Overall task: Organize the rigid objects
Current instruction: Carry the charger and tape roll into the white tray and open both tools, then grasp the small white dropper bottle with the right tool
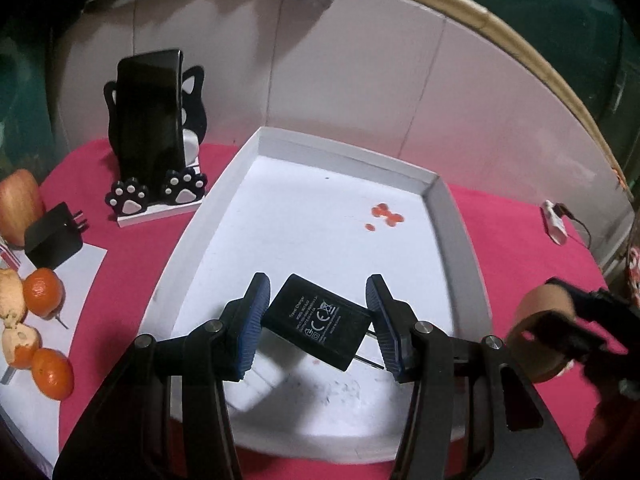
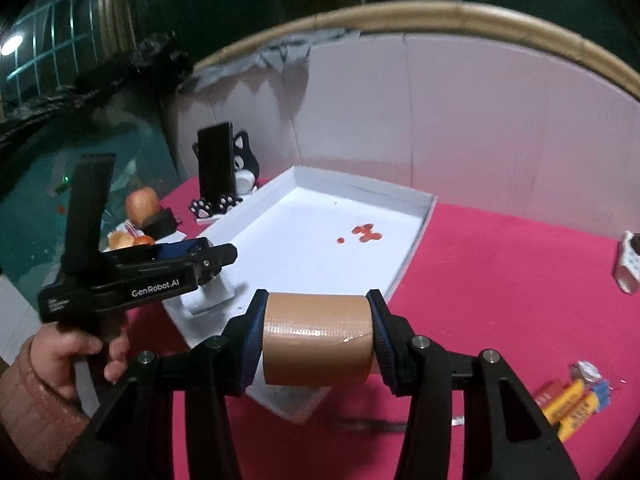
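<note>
The charger [image 1: 320, 322] is sitting clamped between the pads of the left gripper [image 1: 318, 328], tilted, its two prongs pointing toward the right-hand pad, and it is hanging over the near end of the white tray [image 1: 256, 148]. The tape roll [image 2: 318, 338] is being pinched across its width by the right gripper [image 2: 318, 340], flat faces against the pads, just above the tray's near corner and the pink cloth [image 2: 500, 280]. So both claws are closed on a load, and the step in hand looks to me like carrying two items to the tray at once. Inside the tray, something white [image 1: 256, 388] is lying at about 7 o'clock from the charger, blurred, so I cannot say what it is, and some red spots [image 1: 384, 216] are marking the floor toward 1 o'clock. A second black plug [image 1: 54, 236] is resting off at 9 o'clock beside an apple [image 1: 18, 204] and some oranges [image 1: 42, 292], with a phone [image 1: 150, 112] propped in its cat stand [image 1: 160, 196] at 11 o'clock. In the right view the person's hand [image 2: 76, 356] is gripping the left tool's handle at 9 o'clock. Next, I would judge, each load needs lowering onto bare tray floor before the pads part, the charger clear of that white object, and the roll set on a flat face rather than its rim, or it may roll off toward the edge.
</note>
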`<state>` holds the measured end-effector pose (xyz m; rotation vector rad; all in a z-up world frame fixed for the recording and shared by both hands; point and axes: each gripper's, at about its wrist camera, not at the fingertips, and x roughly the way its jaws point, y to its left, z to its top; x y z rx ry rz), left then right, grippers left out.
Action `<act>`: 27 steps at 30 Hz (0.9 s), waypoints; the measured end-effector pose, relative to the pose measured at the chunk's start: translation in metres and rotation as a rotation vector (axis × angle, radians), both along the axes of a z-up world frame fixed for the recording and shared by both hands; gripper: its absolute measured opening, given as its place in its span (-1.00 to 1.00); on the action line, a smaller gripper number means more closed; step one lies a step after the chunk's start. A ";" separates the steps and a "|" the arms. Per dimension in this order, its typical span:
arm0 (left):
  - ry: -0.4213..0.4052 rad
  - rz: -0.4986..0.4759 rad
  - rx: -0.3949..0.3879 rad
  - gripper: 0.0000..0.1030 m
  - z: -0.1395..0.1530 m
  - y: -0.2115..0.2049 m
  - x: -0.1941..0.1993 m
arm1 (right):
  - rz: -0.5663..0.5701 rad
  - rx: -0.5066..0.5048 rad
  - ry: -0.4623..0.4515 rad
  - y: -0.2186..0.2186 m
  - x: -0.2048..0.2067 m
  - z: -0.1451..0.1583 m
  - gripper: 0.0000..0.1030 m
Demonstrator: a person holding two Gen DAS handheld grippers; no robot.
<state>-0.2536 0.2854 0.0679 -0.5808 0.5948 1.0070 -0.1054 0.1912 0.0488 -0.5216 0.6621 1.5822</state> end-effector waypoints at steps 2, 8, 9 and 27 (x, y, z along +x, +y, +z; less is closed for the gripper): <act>0.001 0.010 -0.009 -0.03 -0.005 0.005 0.001 | -0.005 -0.029 -0.009 0.013 -0.006 -0.012 -0.06; 0.002 0.029 -0.005 -0.03 -0.010 0.011 0.005 | 0.011 -0.047 -0.036 0.029 -0.022 -0.028 -0.06; 0.002 0.030 -0.001 -0.03 -0.010 0.011 0.006 | 0.018 -0.041 -0.040 0.029 -0.025 -0.028 -0.06; 0.002 0.157 0.092 0.76 0.011 -0.006 -0.009 | -0.089 0.185 -0.163 -0.015 -0.015 0.010 1.00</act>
